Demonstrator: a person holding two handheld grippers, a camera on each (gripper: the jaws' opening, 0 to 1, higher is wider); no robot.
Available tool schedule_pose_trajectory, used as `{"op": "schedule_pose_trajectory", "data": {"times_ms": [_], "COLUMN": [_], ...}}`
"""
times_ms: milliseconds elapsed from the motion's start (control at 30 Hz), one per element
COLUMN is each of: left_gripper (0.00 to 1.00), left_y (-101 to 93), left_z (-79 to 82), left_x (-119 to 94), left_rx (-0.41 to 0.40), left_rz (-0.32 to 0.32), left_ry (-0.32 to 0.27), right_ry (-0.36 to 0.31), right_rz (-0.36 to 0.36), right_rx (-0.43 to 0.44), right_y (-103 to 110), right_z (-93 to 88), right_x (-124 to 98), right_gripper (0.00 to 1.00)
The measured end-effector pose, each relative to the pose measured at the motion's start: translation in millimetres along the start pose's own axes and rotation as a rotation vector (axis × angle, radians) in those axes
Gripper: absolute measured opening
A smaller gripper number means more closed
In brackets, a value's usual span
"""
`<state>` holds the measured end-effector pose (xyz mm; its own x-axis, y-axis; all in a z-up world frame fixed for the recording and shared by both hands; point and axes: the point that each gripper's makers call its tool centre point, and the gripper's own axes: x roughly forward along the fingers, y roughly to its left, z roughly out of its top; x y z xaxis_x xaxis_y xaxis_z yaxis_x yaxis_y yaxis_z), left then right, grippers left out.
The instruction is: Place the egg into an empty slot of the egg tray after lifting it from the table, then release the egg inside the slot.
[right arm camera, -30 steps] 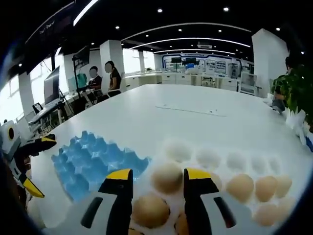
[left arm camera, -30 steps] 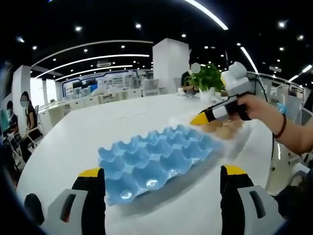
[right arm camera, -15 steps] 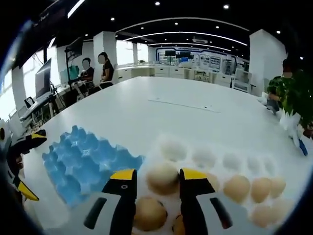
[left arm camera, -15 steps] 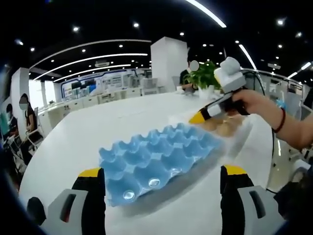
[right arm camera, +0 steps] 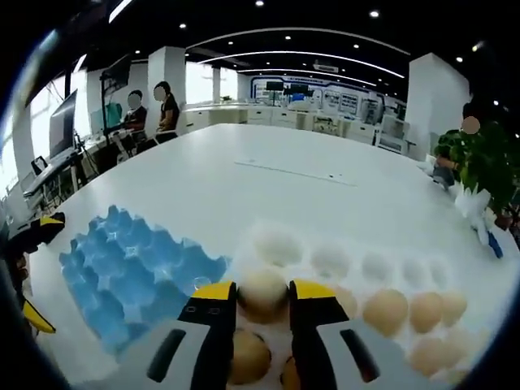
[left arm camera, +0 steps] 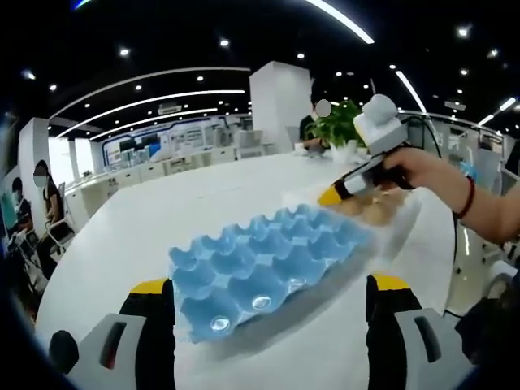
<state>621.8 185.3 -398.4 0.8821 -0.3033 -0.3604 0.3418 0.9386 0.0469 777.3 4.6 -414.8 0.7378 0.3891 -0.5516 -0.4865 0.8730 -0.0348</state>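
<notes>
— Eggs first. Where is the one that matters?

— In the right gripper view, the right gripper (right arm camera: pixel 262 294) has a pale egg (right arm camera: pixel 262 291) between its two yellow-tipped jaws. The jaws press on both sides of it, so the tongs are clenched on the egg. It sits at about 6 o'clock in that view, over a clear tray (right arm camera: pixel 382 272).

— What else is in the clear tray?

— More brown eggs (right arm camera: pixel 385 310), lined up toward 4 o'clock. Two more peek out low between the jaws. Some cups near the middle look pale and blurry.

— And the blue tray?

— The blue egg tray (right arm camera: pixel 134 268) lies on the white table (right arm camera: pixel 309 199), at about 8 o'clock in the right gripper view, right beside the clear tray. Its cups look empty.

— What does the left gripper view show?

— The left gripper (left arm camera: pixel 272 296) has its jaws far apart at the bottom, with nothing between them, so it is released. The blue egg tray (left arm camera: pixel 264 264) lies in front of it, near the middle. At 2 o'clock a hand (left arm camera: pixel 422 175) holds the right gripper (left arm camera: pixel 335 193) down over the clear tray (left arm camera: pixel 382 215).

— Anything farther away?

— A green plant (left arm camera: pixel 341 126) stands on the far side of the table (left arm camera: pixel 187 203). People (right arm camera: pixel 146 114) sit at desks at 10 o'clock in the right gripper view.
</notes>
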Motion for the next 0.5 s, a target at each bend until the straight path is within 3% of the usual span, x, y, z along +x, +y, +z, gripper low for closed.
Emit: {"op": "schedule_pose_trajectory", "data": {"times_ms": [200,500], "left_gripper": [1.00,1.00], "left_y": [1.7,3.4], "left_z": [-0.3,-2.5], "left_x": [1.0,2.6], "left_rx": [0.003,-0.006], "left_rz": [0.002,0.004], "left_ry": [0.003,0.004], "right_ry": [0.021,-0.008], "right_rz": [-0.022,-0.035], "right_rx": [0.022,0.059], "right_y": [-2.1,-2.7], "right_z": [0.5,-1.0], "right_x": [3.4,2.4], "right_gripper": [0.27,0.26]}}
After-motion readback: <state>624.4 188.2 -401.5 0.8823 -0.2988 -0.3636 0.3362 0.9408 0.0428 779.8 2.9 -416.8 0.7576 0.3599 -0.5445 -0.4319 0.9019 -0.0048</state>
